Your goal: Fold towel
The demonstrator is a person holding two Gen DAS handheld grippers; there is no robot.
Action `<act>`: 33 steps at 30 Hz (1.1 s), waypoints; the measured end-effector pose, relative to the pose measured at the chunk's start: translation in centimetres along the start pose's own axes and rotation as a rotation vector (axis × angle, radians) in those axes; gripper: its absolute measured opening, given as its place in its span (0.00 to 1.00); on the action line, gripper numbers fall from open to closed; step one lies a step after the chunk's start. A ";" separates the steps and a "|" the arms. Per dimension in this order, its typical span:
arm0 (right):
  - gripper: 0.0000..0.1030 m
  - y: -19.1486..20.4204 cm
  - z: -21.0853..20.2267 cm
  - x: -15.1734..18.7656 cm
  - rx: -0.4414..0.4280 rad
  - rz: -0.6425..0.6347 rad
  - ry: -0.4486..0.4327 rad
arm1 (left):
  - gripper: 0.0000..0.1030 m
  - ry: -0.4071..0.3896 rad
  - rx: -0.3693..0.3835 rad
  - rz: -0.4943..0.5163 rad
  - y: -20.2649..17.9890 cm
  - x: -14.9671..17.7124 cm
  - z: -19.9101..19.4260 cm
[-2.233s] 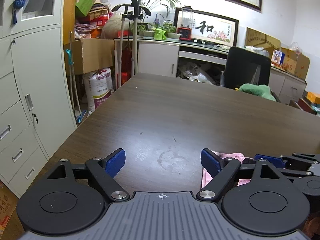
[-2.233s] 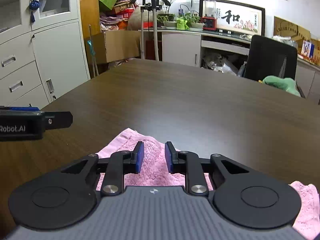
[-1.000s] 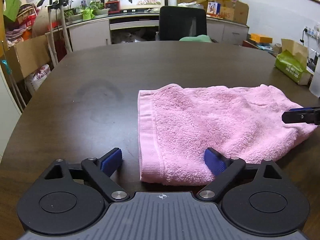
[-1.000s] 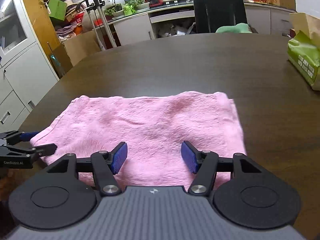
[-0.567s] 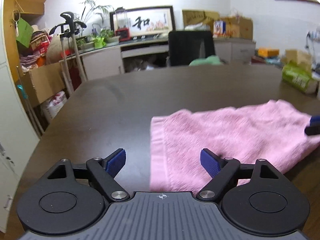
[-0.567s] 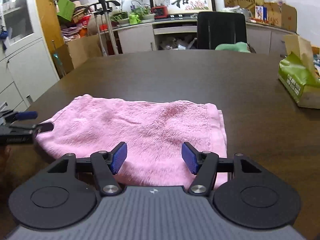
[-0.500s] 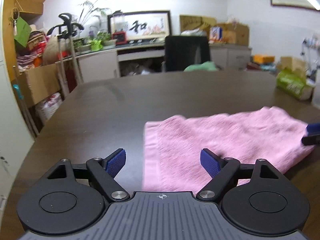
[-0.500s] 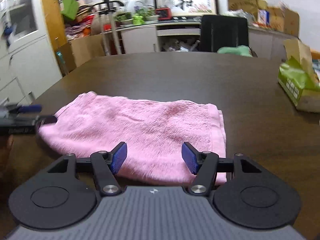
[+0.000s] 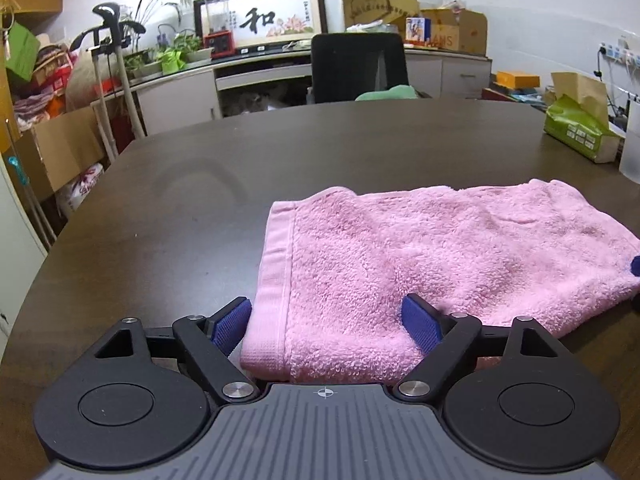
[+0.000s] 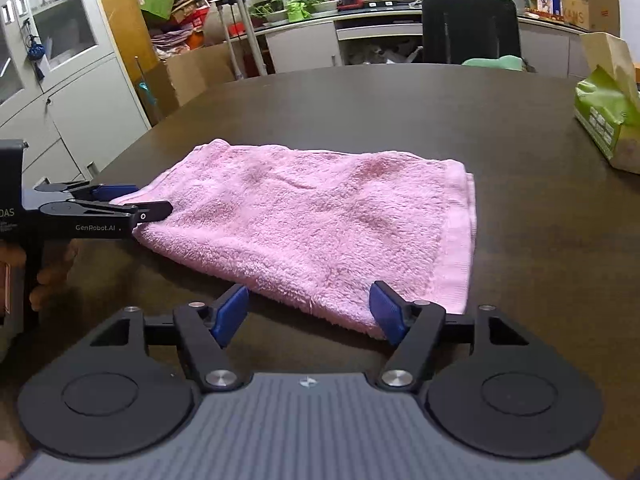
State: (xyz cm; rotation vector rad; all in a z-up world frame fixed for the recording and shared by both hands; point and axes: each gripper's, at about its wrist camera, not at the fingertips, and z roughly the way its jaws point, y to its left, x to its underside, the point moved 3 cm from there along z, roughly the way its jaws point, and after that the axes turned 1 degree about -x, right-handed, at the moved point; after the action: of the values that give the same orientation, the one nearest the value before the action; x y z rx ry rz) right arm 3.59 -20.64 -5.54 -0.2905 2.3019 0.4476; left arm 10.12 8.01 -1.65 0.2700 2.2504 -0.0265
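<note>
A pink towel (image 9: 432,264), folded over once, lies flat on the dark wooden table (image 9: 240,168). My left gripper (image 9: 326,328) is open, its jaws straddling the towel's near left corner. In the right wrist view the towel (image 10: 320,224) lies ahead of my right gripper (image 10: 310,312), which is open at the towel's near edge and holds nothing. The left gripper (image 10: 136,204) shows there from the side at the towel's left end.
A green tissue pack (image 9: 580,136) and a translucent cup (image 9: 632,148) stand at the table's right edge. A black chair (image 9: 360,68) stands behind the far edge. Cabinets (image 10: 60,92) and boxes line the left wall.
Both grippers have dropped and closed in on the towel. The left jaws now straddle its near left corner. The towel has not moved on the table.
</note>
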 end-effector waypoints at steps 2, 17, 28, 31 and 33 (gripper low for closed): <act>0.71 0.0 -0.1 -0.8 0.037 -0.012 -0.038 | 0.82 0.002 -0.011 0.003 -0.1 0.1 -0.3; 0.73 -5.4 1.2 -2.7 0.125 0.153 -0.049 | 0.82 0.000 -0.081 0.048 -2.3 0.4 -1.5; 0.74 -8.6 3.2 -3.1 0.024 0.311 -0.027 | 0.85 0.011 -0.073 0.019 -2.1 0.2 -1.2; 0.60 -8.7 3.1 -3.2 0.025 0.311 -0.016 | 0.87 0.016 -0.071 0.006 -2.0 0.3 -1.1; 0.35 -8.7 2.9 -3.0 0.023 0.323 -0.011 | 0.89 0.020 -0.069 -0.004 -1.8 0.3 -1.0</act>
State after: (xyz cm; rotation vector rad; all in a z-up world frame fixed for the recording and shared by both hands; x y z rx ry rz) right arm 10.50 -27.21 -7.26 0.0983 2.3484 0.5803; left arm 8.84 6.38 -1.36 0.2299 2.2664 0.0522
